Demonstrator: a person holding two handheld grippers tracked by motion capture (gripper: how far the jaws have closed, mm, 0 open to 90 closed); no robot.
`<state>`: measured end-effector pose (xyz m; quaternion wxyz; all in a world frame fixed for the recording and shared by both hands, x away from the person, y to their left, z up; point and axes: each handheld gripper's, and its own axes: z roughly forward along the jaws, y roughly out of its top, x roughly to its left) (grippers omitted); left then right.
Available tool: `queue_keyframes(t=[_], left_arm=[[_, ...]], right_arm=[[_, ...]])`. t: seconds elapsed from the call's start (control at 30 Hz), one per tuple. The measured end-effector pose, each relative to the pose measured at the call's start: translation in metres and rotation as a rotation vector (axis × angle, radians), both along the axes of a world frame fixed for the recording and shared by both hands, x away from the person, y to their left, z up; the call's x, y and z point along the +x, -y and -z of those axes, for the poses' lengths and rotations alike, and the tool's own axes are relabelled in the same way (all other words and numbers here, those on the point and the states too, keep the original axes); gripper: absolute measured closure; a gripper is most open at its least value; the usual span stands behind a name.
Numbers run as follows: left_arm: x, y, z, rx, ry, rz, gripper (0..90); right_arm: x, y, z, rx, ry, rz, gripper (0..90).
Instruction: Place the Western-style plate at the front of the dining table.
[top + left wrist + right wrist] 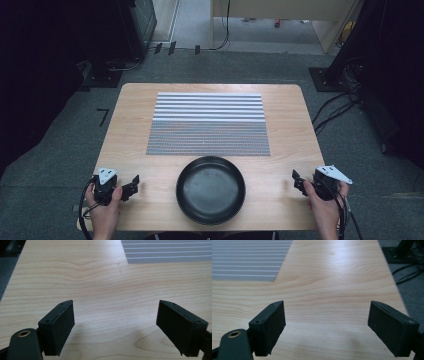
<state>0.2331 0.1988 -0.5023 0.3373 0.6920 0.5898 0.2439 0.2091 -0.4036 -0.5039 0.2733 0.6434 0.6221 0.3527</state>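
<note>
One black pan (210,189), one striped mat (208,123), one wooden table (137,107), two grippers: left gripper (131,186) and right gripper (298,181), held by two hands.

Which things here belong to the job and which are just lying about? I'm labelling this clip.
Job:
- black pan, between the two grippers at the table's near edge
- left gripper, open, nothing held
- right gripper, open, nothing held
- striped mat, likely, just behind the pan

Lying about:
- cables on the floor
- wooden furniture behind the table
</note>
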Motion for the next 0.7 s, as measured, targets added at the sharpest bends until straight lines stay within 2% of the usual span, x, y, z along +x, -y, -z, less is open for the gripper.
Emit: queue_keyframes(t=[0.13,0.33,0.53,0.7], left_arm=[[-0.002,0.007,-0.003,-0.013,0.006,0.016,14.1],[-0.003,0.014,-0.004,-0.027,0.006,0.036,14.1],[-0.005,0.023,-0.006,-0.074,0.009,0.055,14.1],[-0.006,0.03,-0.008,-0.093,0.016,0.074,14.1]], right_arm=[[-0.001,-0.008,-0.005,0.031,0.013,-0.022,14.6],[-0.003,-0.019,-0.01,0.035,0.033,-0.047,14.7],[-0.005,-0.027,-0.012,0.055,0.044,-0.054,15.2],[-0.007,-0.035,-0.015,0.071,0.055,-0.068,15.6]])
